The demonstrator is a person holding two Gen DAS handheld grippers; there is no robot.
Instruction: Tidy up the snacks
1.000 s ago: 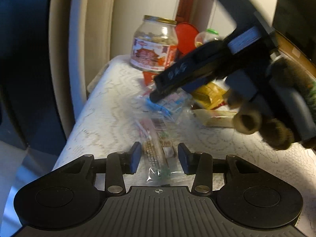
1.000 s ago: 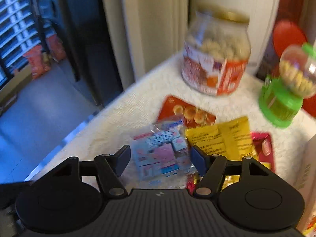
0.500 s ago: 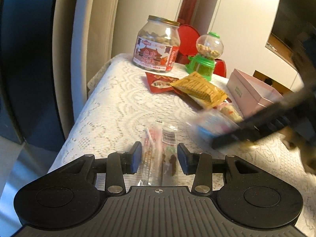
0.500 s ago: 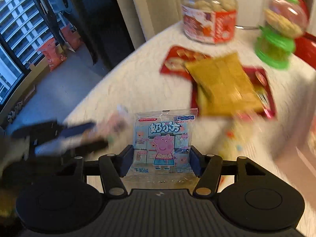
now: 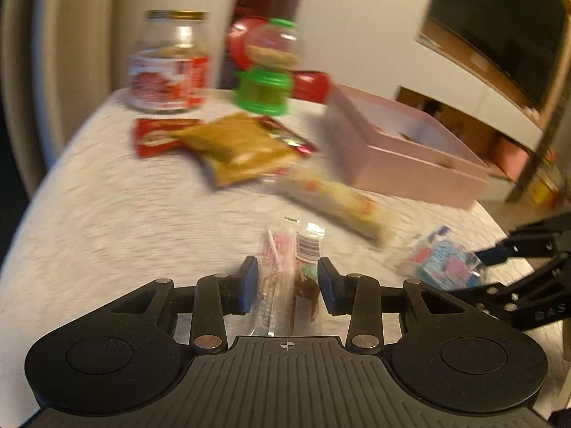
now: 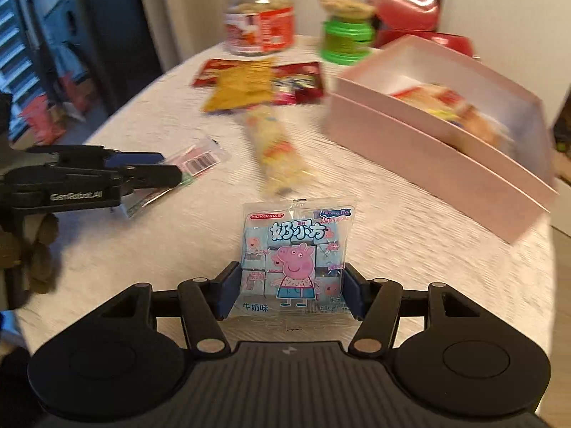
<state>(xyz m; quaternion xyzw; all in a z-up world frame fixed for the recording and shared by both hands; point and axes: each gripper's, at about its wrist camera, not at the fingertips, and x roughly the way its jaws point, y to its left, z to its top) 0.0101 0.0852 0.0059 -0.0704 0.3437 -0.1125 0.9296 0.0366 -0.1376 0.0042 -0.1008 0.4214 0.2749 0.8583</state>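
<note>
Moved since half a second ago: both grippers have pulled back toward the near end of the table, so the pink box now shows in both views.

Table (image 6: 410, 249): white lace-patterned cloth, bears all items.

Pink box (image 6: 439, 157): open, right side of the table; snack packets lie inside, blurred.

Glass jar (image 6: 259, 18): red label, gold lid, upright at the far edge.

Green candy dispenser (image 6: 345, 18): clear dome, upright just right of the jar, near the box's far corner.

Yellow packet (image 6: 241, 87): lies flat over red packets (image 6: 299, 80), in front of the jar.

Long clear snack bag (image 6: 276, 146): lies lengthwise between the yellow packet and the right gripper.

Right gripper (image 6: 289, 290): jaws closed narrow on the Peppa Pig milk-cube packet (image 6: 296, 249), held above the cloth at the near end.

Left gripper (image 5: 287, 283): jaws narrow, clamping clear slim snack sticks (image 5: 285, 274) with a barcode end, held left of the milk-cube packet and well apart from the box.
</note>
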